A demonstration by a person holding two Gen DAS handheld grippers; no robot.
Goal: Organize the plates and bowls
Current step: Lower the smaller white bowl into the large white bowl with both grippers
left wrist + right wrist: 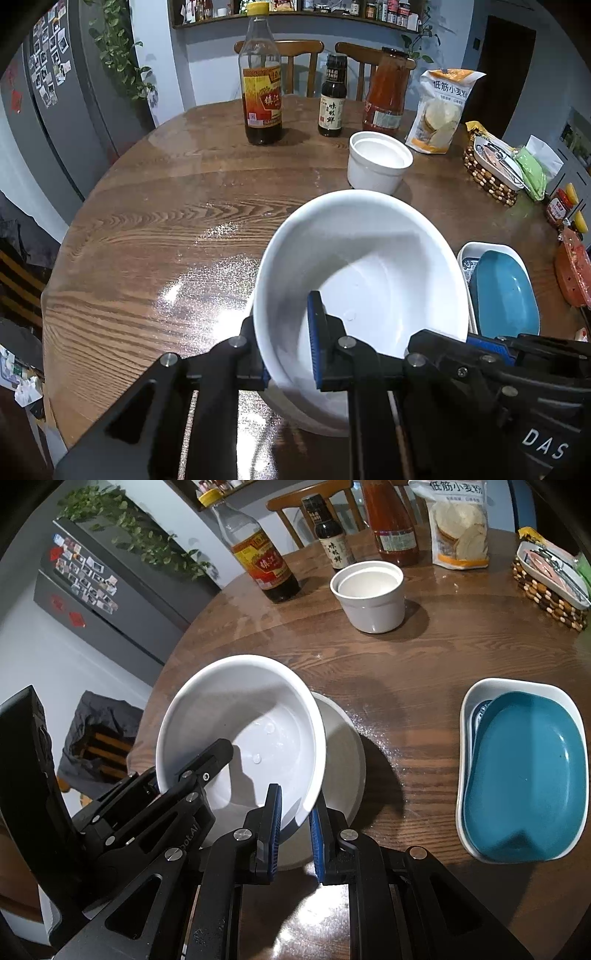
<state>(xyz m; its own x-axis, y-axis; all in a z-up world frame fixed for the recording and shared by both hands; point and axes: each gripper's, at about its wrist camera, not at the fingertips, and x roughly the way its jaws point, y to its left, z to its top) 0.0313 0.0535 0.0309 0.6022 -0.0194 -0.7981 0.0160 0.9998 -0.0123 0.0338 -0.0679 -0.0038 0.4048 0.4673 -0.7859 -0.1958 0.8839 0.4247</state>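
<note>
Both tongs, the left gripper and right gripper, pinch the tilted white bowl's near rim, mouth facing them, above another bowl on the round wooden table.

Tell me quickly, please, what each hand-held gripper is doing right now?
Left hand-held gripper: closed on the white bowl's rim.
Right hand-held gripper: closed on the same bowl's rim.
</note>
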